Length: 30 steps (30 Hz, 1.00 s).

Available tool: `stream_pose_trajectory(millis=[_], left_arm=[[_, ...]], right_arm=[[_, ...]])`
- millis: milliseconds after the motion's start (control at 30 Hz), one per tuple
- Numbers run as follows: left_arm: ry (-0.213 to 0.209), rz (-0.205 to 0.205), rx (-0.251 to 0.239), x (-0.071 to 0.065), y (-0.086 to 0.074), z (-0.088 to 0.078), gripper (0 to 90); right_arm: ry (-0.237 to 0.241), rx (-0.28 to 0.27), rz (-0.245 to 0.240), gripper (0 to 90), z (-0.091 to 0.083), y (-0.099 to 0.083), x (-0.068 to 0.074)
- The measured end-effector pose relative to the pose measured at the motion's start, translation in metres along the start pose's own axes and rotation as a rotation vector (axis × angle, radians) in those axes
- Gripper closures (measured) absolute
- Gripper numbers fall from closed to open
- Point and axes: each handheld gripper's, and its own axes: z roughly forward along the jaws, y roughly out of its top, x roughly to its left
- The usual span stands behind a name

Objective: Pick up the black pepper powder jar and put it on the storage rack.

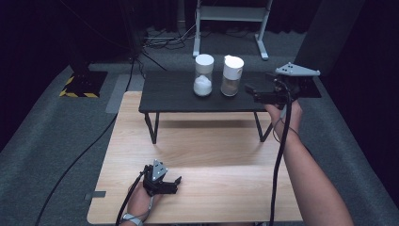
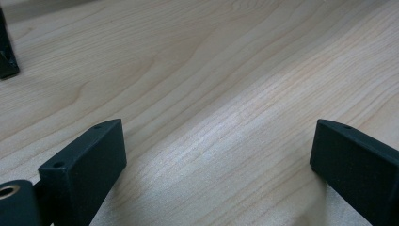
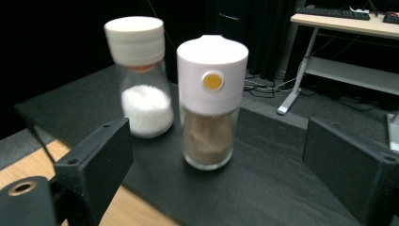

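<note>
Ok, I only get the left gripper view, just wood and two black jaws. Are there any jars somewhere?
Observer: Yes, two jars stand side by side on a low black table: a white-filled jar and a brown-filled jar.
Operator: Where's the other gripper?
Observer: The right gripper is beside the brown-filled jar, pointing at it, jaws open, not touching.
Operator: What lids?
Observer: Both white; the brown-filled jar's has a yellow dot.

The wooden table (image 1: 197,155) and the black shelf (image 1: 174,94) are seen from above and behind. The tabletop (image 2: 211,70) is viewed closely, at a low angle, from the left gripper. Two jars (image 3: 207,103), shared with the high view, are faced nearly level from the right gripper.
</note>
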Motion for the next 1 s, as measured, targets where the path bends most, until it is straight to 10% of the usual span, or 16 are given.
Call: stream_pose_trajectory(millis=[533, 1000], left_arm=[[-0.002, 0.000, 0.000, 0.000, 0.000, 0.000, 4.1], [-0.004, 0.001, 0.000, 0.000, 0.000, 0.000, 4.1]], right_arm=[[0.036, 0.062, -0.015, 8.9, -0.021, -0.083, 0.023], [0.138, 0.190, 0.091, 7.6, -0.004, -0.205, 0.026]])
